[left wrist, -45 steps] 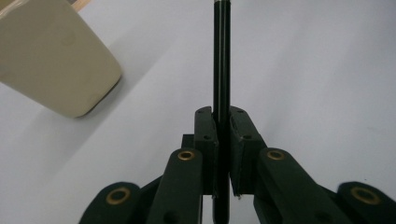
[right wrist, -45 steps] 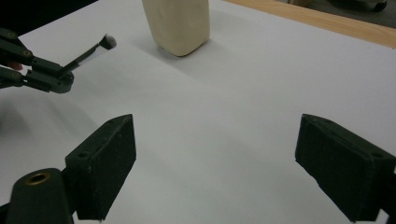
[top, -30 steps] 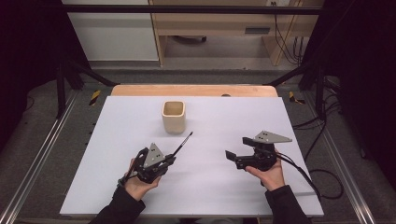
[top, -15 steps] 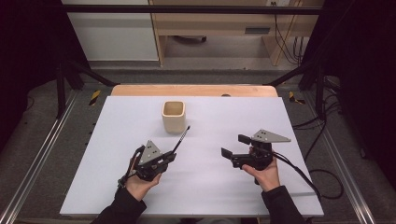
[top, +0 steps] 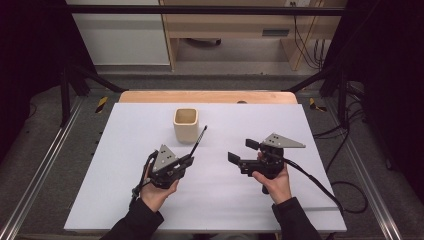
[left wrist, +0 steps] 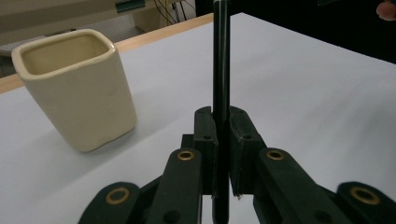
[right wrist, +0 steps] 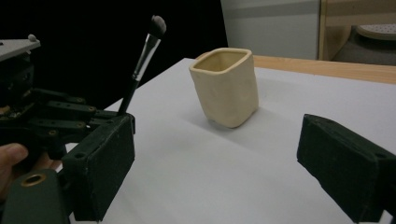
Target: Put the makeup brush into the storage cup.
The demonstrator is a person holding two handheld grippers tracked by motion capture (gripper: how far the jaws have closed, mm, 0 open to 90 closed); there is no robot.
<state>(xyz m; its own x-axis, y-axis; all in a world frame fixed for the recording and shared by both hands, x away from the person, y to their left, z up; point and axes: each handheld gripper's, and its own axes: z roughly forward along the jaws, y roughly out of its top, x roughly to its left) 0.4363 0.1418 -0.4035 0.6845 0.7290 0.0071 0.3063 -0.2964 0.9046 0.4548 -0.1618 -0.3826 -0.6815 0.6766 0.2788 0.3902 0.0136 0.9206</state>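
A cream square cup [top: 186,124] stands upright at the back middle of the white table [top: 115,200]. My left gripper [top: 187,160] is shut on the black handle of a makeup brush [top: 198,140], which slants up to the right of the cup. In the left gripper view the handle [left wrist: 221,70] is clamped between the jaws, with the cup [left wrist: 77,88] to its left. My right gripper [top: 243,151] is open and holds nothing. Its view shows the cup [right wrist: 226,86] between its spread pads [right wrist: 100,172] and the brush [right wrist: 142,60] held bristles-up at the left.
A wooden strip [top: 210,96] edges the table's far side. Black frame posts [top: 70,75] and cables [top: 345,185] flank the table. A pale wooden shelf unit [top: 225,30] stands beyond it.
The left gripper has raised the brush, so its tip now points higher beside the cup. The right gripper has shifted slightly left and stays open.
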